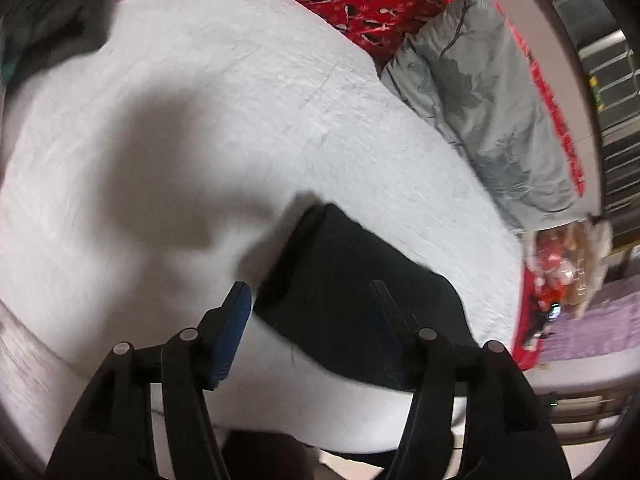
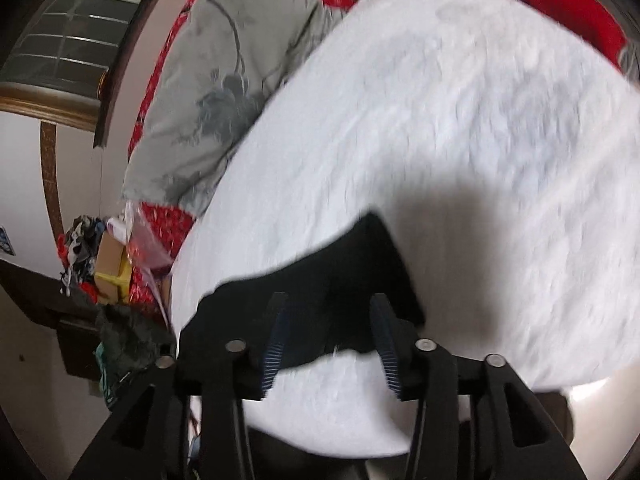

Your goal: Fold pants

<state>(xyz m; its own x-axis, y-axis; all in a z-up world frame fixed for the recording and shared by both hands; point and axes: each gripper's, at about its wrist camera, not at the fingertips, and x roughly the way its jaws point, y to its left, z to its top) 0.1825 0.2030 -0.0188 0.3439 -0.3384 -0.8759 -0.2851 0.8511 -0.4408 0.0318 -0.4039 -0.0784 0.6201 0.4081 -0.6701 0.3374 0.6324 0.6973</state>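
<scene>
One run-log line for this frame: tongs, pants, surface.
left tongs: open, empty | right tongs: open, empty | black pants: folded bundle, released | white bedcover: pants lying near its front edge

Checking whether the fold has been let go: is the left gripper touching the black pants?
Cannot tell. In the left wrist view the left gripper is open above the black pants, but blur hides any gap at its dark right finger.

The clutter [image 1: 568, 264] at three o'clock was perhaps packaging; blur smeared the pants' [image 2: 320, 292] edges.

Home bedroom: bed [image 1: 240, 100], floral quilt [image 1: 480, 92].
</scene>
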